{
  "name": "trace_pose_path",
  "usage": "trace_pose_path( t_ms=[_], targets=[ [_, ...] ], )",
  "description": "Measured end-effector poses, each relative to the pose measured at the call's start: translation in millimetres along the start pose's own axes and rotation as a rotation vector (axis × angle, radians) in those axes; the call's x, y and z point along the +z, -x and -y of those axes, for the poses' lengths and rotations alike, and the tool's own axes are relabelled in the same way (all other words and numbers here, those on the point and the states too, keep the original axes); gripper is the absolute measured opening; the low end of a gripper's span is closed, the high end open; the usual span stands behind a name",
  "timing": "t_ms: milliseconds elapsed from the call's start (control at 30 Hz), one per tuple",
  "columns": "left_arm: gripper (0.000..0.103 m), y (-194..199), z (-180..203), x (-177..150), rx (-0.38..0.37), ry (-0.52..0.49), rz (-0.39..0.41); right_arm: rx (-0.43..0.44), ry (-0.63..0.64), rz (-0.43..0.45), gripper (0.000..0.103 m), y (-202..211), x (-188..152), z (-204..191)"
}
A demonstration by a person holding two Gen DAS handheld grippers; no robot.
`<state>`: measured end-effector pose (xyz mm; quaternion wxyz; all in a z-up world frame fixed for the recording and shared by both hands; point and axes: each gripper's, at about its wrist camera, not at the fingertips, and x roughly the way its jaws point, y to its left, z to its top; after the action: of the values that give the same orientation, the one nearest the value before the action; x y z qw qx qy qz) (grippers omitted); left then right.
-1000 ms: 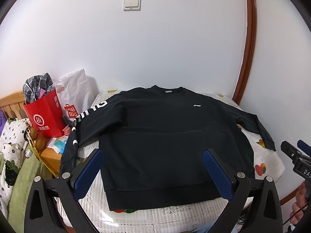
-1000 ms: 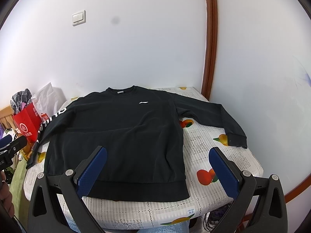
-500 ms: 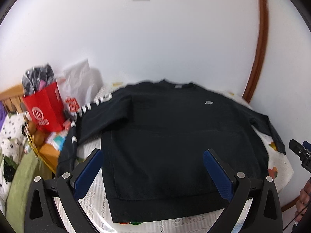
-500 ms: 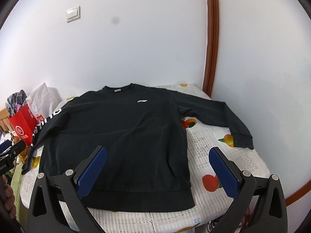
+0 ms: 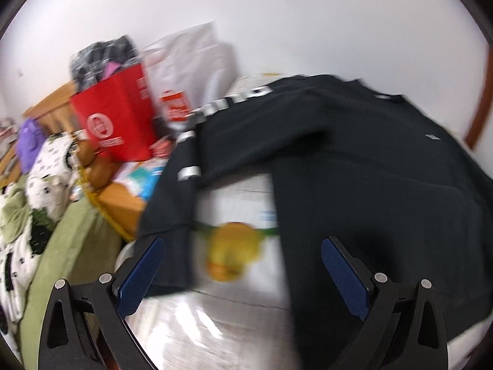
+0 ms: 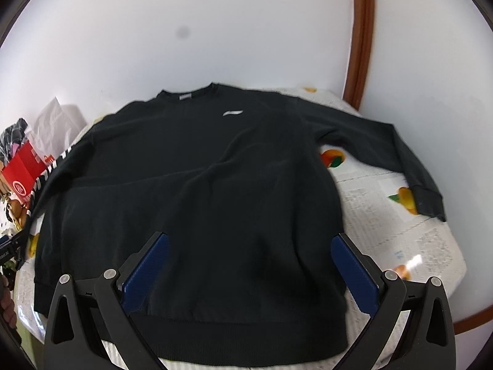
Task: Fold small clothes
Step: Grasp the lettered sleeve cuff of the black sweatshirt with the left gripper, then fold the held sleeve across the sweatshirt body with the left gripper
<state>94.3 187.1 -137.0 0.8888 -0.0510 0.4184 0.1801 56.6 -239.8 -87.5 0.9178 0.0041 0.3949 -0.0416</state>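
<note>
A black sweatshirt [image 6: 197, 191] lies flat and face up on a round table [image 6: 409, 246] covered in a fruit-print cloth, both sleeves spread out. It looks like thick knit – soft and limp with some weight, so it will likely sag and drag unless lifted at a firm edge: the ribbed hem, a shoulder seam or a cuff. The right gripper [image 6: 249, 265] hovers above the lower body of the garment, jaws wide apart and empty, the hem just below its blue pads. The left gripper [image 5: 243, 271], equally wide and empty, points between the printed sleeve [image 5: 185, 166] and the body – the sleeve's cuff end near its left pad [image 5: 141, 268], though blur hides contact.
</note>
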Motion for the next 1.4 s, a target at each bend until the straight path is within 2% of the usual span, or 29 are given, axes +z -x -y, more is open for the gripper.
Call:
trace_pose_path(
  t_ms=[67, 167, 267, 367, 500, 533, 567, 733, 900, 1200, 1400],
  targets=[
    [0.098, -18, -13, 0, 0.022, 0.001, -0.025, -0.004, 0.011, -0.016, 0.103, -13, 1, -7],
    [0.088, -35, -24, -3, 0.015, 0.009, -0.057, -0.019, 0.031, -0.043, 0.103, -28, 2, -18],
    [0.081, -44, -27, -5, -0.01, 0.016, -0.061, -0.03, 0.048, -0.057, 0.103, -38, 4, -28],
    [0.069, -48, -24, -6, 0.029, -0.006, -0.051, -0.021, 0.064, -0.052, 0.103, -41, 4, -34],
    [0.025, -48, -29, -2, 0.102, -0.018, -0.042, -0.013, 0.091, -0.055, 0.103, -43, 3, -39],
    [0.016, -48, -30, 1, 0.105, -0.017, -0.047, -0.013, 0.1, -0.052, 0.103, -43, 3, -39],
    [0.013, -46, -32, 5, 0.096, -0.007, -0.055, -0.014, 0.103, -0.048, 0.103, -43, 4, -38],
    [0.011, -13, -28, 34, 0.072, 0.003, 0.002, 0.011, 0.112, -0.04, 0.103, -44, 9, -31],
    [0.011, 26, 3, 69, -0.066, 0.003, 0.07, 0.027, 0.114, -0.014, 0.103, -42, 18, -18],
    [0.011, 51, 116, 129, -0.287, -0.07, 0.136, -0.001, 0.097, 0.042, 0.103, -31, 34, 37],
    [0.011, 42, 206, 143, -0.361, -0.153, 0.112, -0.002, 0.022, 0.043, 0.103, -35, 30, 89]
  ],
)
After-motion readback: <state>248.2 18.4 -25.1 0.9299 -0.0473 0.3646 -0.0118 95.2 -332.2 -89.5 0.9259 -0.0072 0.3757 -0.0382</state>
